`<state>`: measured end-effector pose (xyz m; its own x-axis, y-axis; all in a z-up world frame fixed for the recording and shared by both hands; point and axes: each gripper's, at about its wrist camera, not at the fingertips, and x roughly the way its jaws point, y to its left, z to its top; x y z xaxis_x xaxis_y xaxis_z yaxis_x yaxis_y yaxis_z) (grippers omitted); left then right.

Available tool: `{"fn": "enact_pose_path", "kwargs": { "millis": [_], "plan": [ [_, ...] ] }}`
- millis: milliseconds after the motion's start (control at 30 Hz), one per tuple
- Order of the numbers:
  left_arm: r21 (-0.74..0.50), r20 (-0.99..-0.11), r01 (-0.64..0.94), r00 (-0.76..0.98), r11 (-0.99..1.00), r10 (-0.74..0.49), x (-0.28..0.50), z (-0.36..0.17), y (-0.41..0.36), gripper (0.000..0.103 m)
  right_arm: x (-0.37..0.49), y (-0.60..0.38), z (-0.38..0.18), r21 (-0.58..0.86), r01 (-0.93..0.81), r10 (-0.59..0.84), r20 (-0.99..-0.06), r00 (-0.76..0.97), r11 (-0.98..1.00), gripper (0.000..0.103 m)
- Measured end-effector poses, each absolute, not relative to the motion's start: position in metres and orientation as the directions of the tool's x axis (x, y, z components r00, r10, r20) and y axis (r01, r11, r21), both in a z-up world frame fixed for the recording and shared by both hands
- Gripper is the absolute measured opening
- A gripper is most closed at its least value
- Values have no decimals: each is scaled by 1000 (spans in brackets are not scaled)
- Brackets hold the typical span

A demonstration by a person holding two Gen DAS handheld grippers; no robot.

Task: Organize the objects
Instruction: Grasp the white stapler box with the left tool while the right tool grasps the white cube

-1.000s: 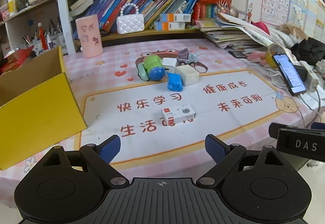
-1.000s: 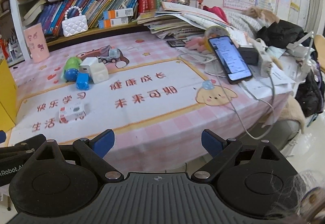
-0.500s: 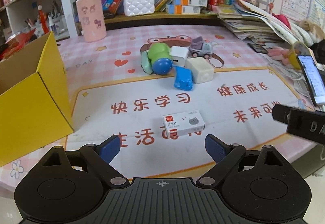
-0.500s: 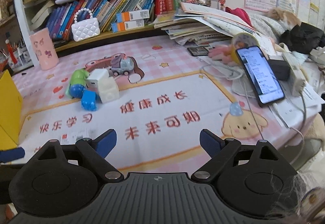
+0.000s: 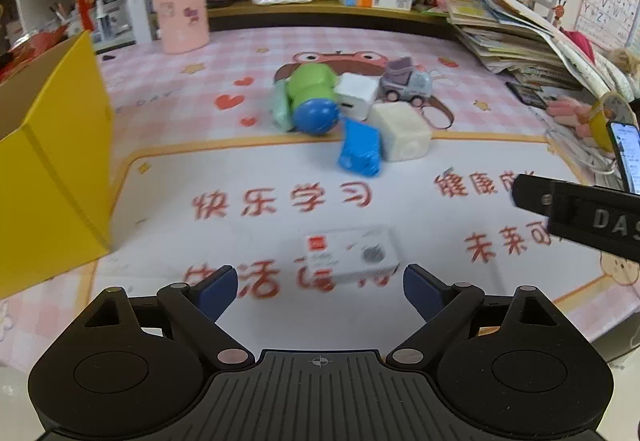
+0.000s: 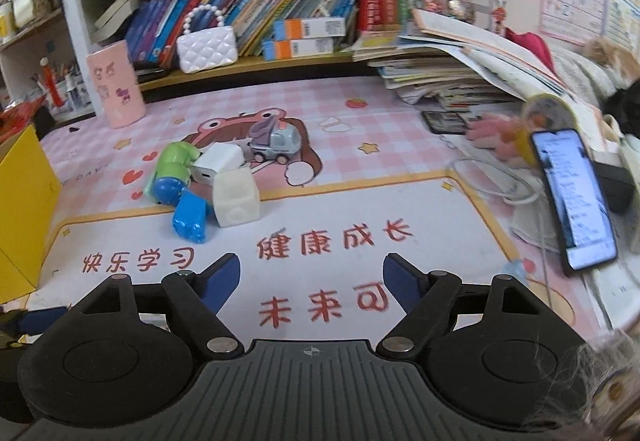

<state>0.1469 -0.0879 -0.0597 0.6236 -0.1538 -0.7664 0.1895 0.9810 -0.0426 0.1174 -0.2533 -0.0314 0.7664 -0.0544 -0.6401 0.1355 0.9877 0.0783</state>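
The left gripper [image 5: 318, 287] hangs over the worktop [image 5: 500, 109], which wears a pink checked cloth with a white mat and red letters. Its jaws stand wide open and hold nothing. A small white box [image 5: 352, 255] with a red label lies flat on the mat, just past the blue fingertips [image 5: 216, 287] and a bit to the right. It looks blurry.

The right gripper [image 6: 312, 275] hangs over the mat too. Its jaws are closing, but nothing is between them, only bare mat with red letters.

Further back sits a little heap of toys. A green and blue toy [image 5: 314, 99] lies on its side. A white plug cube [image 5: 356, 95] leans against it. A cream cube [image 5: 400, 131] is just beside that, and a blue packet [image 5: 360, 153] touches the cream cube on its left. A grey toy truck [image 5: 406, 83] stands behind them.

A yellow box [image 5: 52, 169] stands open at the left edge of the worktop, well apart from the toys. A pink cup [image 5: 178, 5] stands near the back. A phone [image 6: 572, 197] with a lit screen lies at the right side, near a stack of books.
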Motion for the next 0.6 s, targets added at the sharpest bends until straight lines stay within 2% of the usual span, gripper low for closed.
{"fn": "enact_pose_path", "kwargs": {
  "millis": [100,200,300,333,433,500,600],
  "plan": [
    [-27,-778,212,609,977,-154,156,-65,-101,91,128,-254,-32,69,108,-39,-640,767,992,78],
    [-12,-787,193,603,981,-128,164,-70,-108,84,139,-257,-32,57,83,-28,-637,770,995,78],
    [-14,-789,198,600,980,-132,170,-72,-110,61,152,-259,-33,44,54,-14,-633,774,998,78],
    [0,-783,212,608,977,-132,170,-72,-112,56,158,-259,-34,43,43,-6,-636,772,998,78],
    [2,-783,255,601,967,-157,170,-71,-116,56,175,-260,-40,62,17,27,-650,760,998,78],
    [-13,-773,240,613,971,-161,167,-66,-111,56,186,-257,-43,69,-3,47,-653,756,998,72],
    [-24,-750,193,645,981,-145,163,-56,-98,56,205,-249,-47,60,-35,66,-649,758,998,69]
  ]
}}
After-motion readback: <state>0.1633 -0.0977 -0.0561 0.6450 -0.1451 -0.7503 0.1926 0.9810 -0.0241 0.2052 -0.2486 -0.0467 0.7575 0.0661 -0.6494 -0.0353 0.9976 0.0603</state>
